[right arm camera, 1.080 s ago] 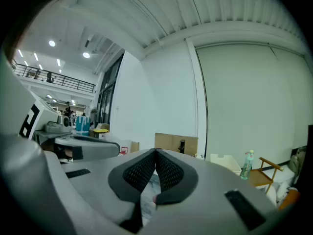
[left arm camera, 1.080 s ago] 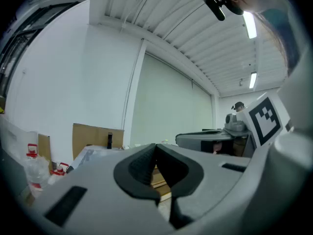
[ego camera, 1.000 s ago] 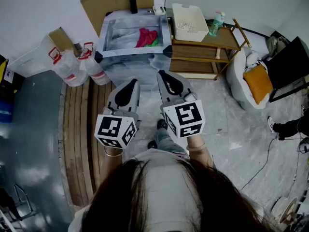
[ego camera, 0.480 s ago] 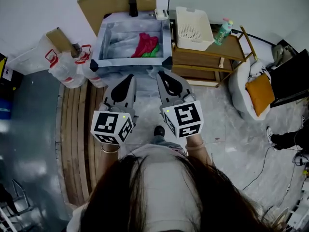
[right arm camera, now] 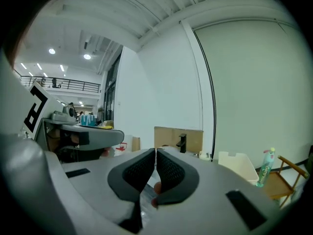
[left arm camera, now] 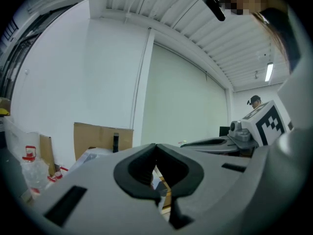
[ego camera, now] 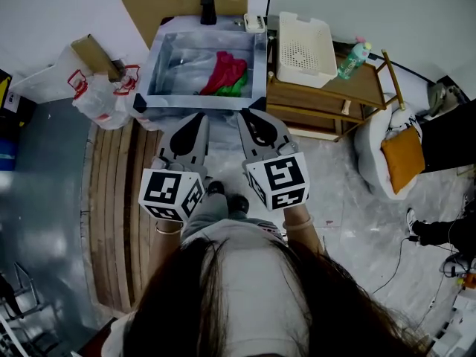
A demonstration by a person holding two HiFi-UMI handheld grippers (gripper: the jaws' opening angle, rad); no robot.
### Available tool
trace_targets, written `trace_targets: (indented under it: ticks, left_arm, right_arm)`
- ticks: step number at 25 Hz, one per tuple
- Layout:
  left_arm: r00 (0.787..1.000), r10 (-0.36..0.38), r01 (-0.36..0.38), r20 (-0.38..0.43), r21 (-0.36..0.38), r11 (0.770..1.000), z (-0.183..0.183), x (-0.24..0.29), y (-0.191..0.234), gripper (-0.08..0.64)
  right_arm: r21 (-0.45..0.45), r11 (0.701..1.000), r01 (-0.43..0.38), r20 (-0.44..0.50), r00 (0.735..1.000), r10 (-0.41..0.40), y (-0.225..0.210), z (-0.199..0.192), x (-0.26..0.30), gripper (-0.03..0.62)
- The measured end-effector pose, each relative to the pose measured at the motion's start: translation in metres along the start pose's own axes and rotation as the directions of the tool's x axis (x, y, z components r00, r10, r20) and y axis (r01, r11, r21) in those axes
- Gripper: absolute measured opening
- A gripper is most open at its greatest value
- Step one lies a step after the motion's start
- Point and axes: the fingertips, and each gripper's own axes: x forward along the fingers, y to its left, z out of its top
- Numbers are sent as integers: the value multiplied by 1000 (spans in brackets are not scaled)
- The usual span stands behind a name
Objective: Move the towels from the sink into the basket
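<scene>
So the towels are sitting bunched up in the right half of the sink [ego camera: 199, 103]. The red towel [ego camera: 227, 67] is the big crumpled one, draped toward the back. The green towel [ego camera: 239, 88] is peeking out just under its front edge, touching it. Both are lying on the shiny metal bottom, and nothing is touching them.

I'm holding both grippers out in front of me, short of the sink's front rim and well apart from the towels. The left gripper [ego camera: 202, 117] has its jaws pressed together with nothing between them. It's the same story with the right gripper [ego camera: 245, 114]: pads closed against each other, empty.

The white plastic basket [ego camera: 305, 47] is sitting just right of the sink on top of a wooden shelf unit [ego camera: 327, 99], and I'm not seeing anything inside it. A green bottle [ego camera: 353, 58] is standing beside the basket on that same shelf top.

A black faucet [ego camera: 208, 4] is sticking up at the back of the sink, with a sheet of cardboard [ego camera: 160, 10] leaning against the white wall behind it. Clear plastic water jugs [ego camera: 100, 99] with red handles are sitting on the floor just left of the sink.

I'm standing on pale marbled floor [ego camera: 349, 199], with wooden planks [ego camera: 119, 192] running along my left. Off to the right, an orange cushion [ego camera: 404, 155] is resting on a white chair.
</scene>
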Motion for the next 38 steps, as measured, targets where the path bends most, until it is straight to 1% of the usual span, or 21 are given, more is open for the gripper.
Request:
trace_targets:
  ticks: [9,13,18,24,29,33,38]
  left_arm:
    - [1000,29,-29,-4,0,1000,0,41,31,5]
    - [1000,20,-20,-7,-2,1000,0,66,43,5]
    - [1000,7,-7,-18,-9,1000,-1,99,62,5]
    - [999,-9,8,-37,-22,1000,-3,133,86,5]
    - [999,-20,18,-48,-27,999,-2,157,109,5]
    - [999,-21,19,-49,-30,999,0,173,129,5]
    - [998,-29,26,-56,-38,999,-1,190,149,5]
  right_arm:
    - [-3,1000,-8,-40,999,8,-29,-12,37,28]
    - [-1,1000,-14,-73,997,14,-42,-20,59,28]
    - [-19,1000,-16,-115,993,14,-59,-25,91,28]
    - [-10,1000,-28,-160,987,26,-75,-33,133,29]
    - [6,999,-46,-204,978,46,-83,-40,168,29]
    - [-5,998,-63,-240,969,60,-86,-47,194,31]
    - [-24,995,-101,-315,945,89,-90,-66,223,42]
